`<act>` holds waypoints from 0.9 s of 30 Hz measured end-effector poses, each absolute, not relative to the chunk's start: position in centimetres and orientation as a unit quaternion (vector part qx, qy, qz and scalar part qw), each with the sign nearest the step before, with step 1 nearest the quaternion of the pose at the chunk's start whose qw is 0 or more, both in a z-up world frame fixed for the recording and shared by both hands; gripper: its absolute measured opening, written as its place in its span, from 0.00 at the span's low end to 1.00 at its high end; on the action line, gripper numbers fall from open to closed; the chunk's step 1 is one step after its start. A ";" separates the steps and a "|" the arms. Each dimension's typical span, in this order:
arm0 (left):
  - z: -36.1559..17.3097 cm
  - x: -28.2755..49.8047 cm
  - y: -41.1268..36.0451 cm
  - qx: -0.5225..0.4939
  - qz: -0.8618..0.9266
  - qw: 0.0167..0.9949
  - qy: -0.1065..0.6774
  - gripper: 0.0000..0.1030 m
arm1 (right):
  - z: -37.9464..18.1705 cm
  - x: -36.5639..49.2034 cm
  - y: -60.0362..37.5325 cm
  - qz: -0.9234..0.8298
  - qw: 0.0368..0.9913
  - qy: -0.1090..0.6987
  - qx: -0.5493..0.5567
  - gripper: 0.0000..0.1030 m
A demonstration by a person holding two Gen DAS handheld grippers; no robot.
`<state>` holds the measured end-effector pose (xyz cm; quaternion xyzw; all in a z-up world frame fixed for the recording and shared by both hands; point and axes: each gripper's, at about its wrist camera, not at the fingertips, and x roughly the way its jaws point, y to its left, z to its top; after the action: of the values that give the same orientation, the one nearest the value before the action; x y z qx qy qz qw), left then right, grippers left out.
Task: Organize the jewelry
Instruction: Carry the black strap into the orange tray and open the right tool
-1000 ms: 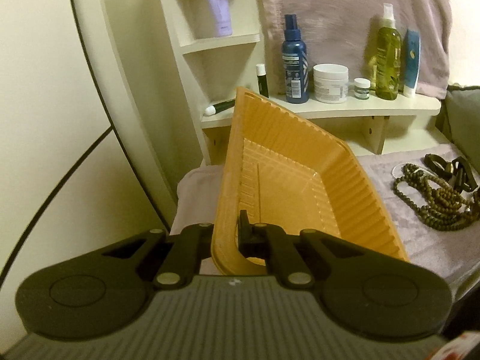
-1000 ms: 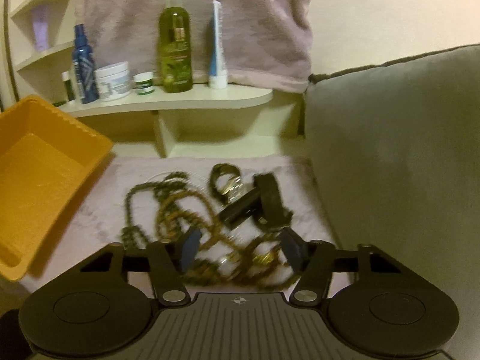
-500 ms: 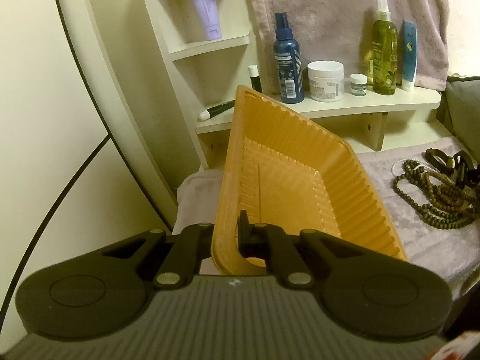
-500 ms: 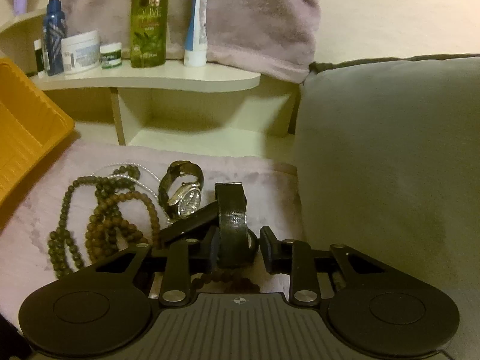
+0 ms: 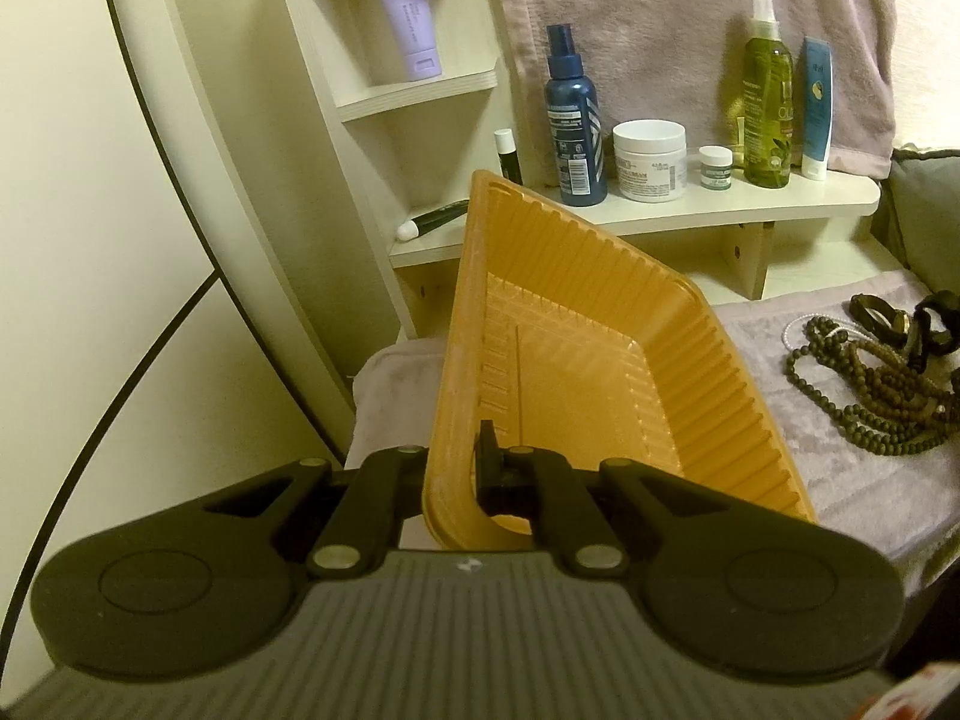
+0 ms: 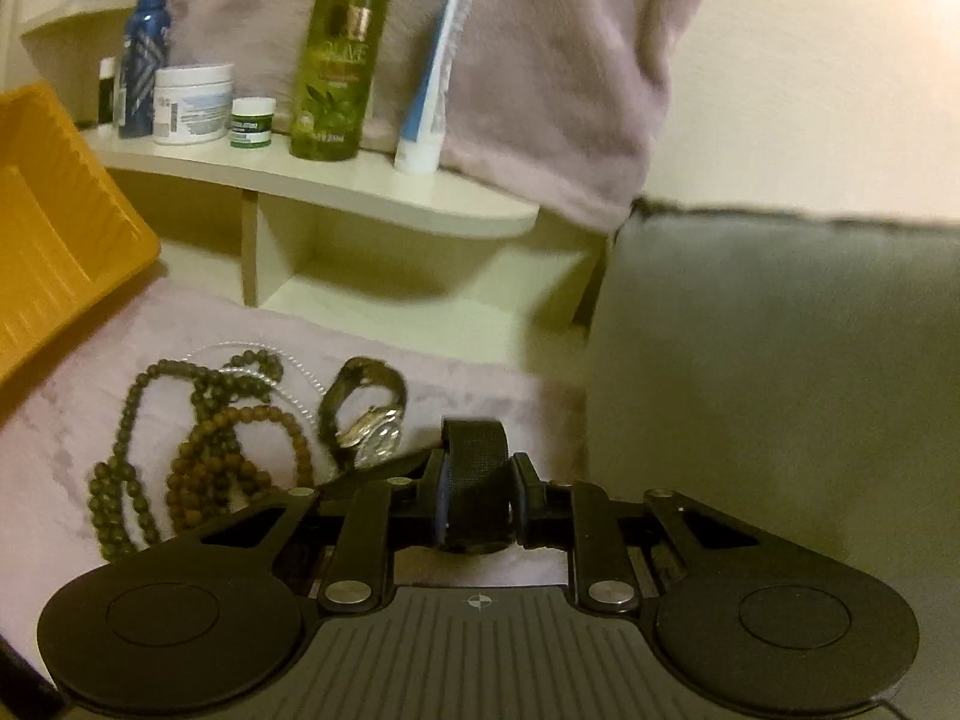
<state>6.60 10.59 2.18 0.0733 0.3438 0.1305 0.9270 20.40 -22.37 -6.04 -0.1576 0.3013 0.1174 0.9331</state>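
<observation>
The left gripper [image 5: 465, 480] is clamped tight on the near wall of the orange tray [image 5: 600, 372], 1 finger outside and 1 inside, and holds it tipped up on the pink cloth [image 5: 840, 480] at the left of the scene; the tray looks like thin ribbed plastic, light but flexible, so a pinch on its rim is likely to let it twist or sag once weight goes in. To its right on the cloth lie the bead strands [image 6: 204, 456], loose, limp and tangled together, which would probably trail and snag if lifted by 1 loop; a bunch taken at the middle seems safer. Next comes the metal watch [image 6: 369, 420], stiffer and heavier, with a slick case best avoided in favour of the band. Furthest right, the right gripper [image 6: 477, 501] is closing its jaws around the black strap [image 6: 477, 468], which stands on edge as a loop between the pads; it looks like soft webbing, light and easy to squash, so the flat sides are the sensible hold. The left wrist view alone shows the tray's empty ribbed floor and the grip on it; the right wrist view alone shows the strap between the pads and the watch face, which the left view leaves small and dark at its far edge.
</observation>
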 end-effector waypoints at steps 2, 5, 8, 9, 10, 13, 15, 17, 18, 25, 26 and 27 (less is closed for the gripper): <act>2.2 6.6 10.6 0.072 0.130 0.927 0.343 0.04 | -5.8 20.3 -22.4 0.115 0.934 0.294 -0.167 0.20; 2.1 6.6 10.6 0.070 0.131 0.928 0.342 0.04 | -5.3 20.0 -22.5 0.105 0.937 0.284 -0.172 0.20; 2.0 6.6 10.6 0.068 0.133 0.928 0.340 0.04 | -4.9 19.7 -22.4 0.097 0.940 0.274 -0.181 0.20; 2.0 6.6 10.6 0.067 0.134 0.928 0.340 0.04 | -4.6 19.7 -22.6 0.101 0.941 0.276 -0.169 0.20; 2.0 6.6 10.7 0.067 0.134 0.928 0.340 0.04 | -4.3 19.7 -22.6 0.103 0.942 0.275 -0.164 0.20; 2.0 6.5 10.7 0.063 0.134 0.929 0.339 0.04 | -3.3 19.0 -22.2 0.112 0.945 0.264 -0.157 0.20; 2.0 6.5 10.8 0.063 0.134 0.929 0.339 0.04 | -2.4 18.5 -21.5 0.123 0.947 0.256 -0.152 0.20; 2.0 6.5 10.8 0.061 0.134 0.930 0.338 0.04 | -1.5 17.9 -20.6 0.140 0.948 0.250 -0.140 0.20; 2.0 6.5 10.8 0.061 0.134 0.930 0.338 0.04 | -1.0 17.6 -20.0 0.152 0.948 0.249 -0.129 0.20; 2.1 6.5 10.8 0.060 0.136 0.929 0.338 0.04 | 1.5 15.4 -13.9 0.293 0.919 0.259 -0.044 0.20; 2.1 6.5 10.7 0.060 0.136 0.929 0.338 0.04 | 1.5 15.2 -12.9 0.314 0.911 0.264 -0.035 0.20; 2.1 6.5 10.7 0.060 0.136 0.929 0.338 0.04 | 1.6 15.0 -11.8 0.332 0.903 0.270 -0.027 0.20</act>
<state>6.46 10.70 2.09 0.0604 0.3381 0.1362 0.9292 15.00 -11.77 1.57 -0.0269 0.2696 0.3323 0.9034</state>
